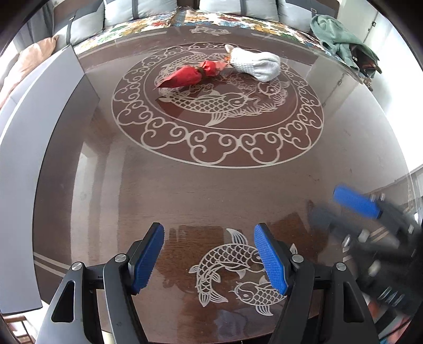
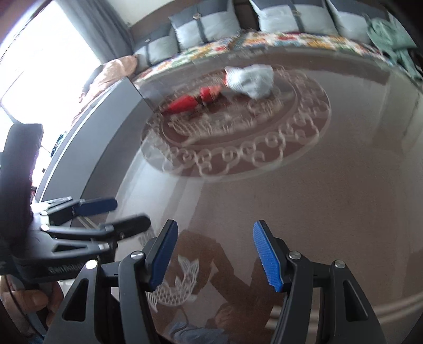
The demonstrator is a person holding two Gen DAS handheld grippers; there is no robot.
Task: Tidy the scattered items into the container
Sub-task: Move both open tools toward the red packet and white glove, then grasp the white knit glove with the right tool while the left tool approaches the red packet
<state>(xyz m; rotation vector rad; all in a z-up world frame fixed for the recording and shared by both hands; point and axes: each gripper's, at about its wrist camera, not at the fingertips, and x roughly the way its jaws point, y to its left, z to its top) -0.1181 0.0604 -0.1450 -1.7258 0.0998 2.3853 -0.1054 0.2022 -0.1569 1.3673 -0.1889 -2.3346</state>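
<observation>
Blue-padded fingers of both grippers, left (image 1: 208, 258) and right (image 2: 214, 255), angle downward, released.

The worktop (image 1: 211, 185) is dark brown and glossy, printed with a pale ring of cloud scrolls around fish (image 1: 206, 103) and a second pair of fish (image 1: 230, 275) nearer the camera. Beyond its far edge runs a sofa with a flowered cover (image 1: 164, 22) and grey cushions (image 1: 137, 9). A green cloth (image 1: 341, 42) (crumpled) lies at the right corner.
</observation>
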